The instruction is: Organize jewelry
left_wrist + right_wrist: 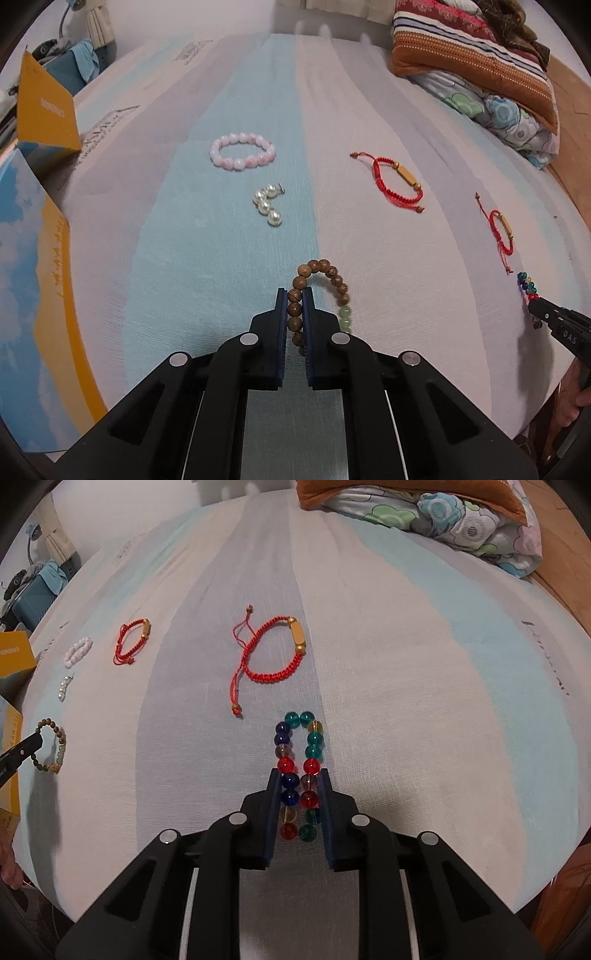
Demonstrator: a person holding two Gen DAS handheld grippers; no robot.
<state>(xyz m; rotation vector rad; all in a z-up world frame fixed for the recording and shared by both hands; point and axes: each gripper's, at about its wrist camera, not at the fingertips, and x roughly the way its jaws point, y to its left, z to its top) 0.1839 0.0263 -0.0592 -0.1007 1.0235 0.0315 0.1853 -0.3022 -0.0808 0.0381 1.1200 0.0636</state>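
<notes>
My left gripper (295,295) is shut on a brown wooden bead bracelet (328,275) with pale green beads, low over the striped bed sheet. My right gripper (298,775) is shut on a multicoloured glass bead bracelet (300,738), squeezing it into a narrow loop. On the sheet lie a pink bead bracelet (242,150), a short pearl strand (267,205), and two red cord bracelets, one (399,181) farther left, one (502,230) nearer the right gripper (535,302). The left gripper also shows at the left edge of the right wrist view (37,738).
A yellow and blue open box (40,229) stands along the left side of the bed. Folded quilts and a striped blanket (476,62) lie at the far right. The bed edge and wooden floor (565,565) are to the right.
</notes>
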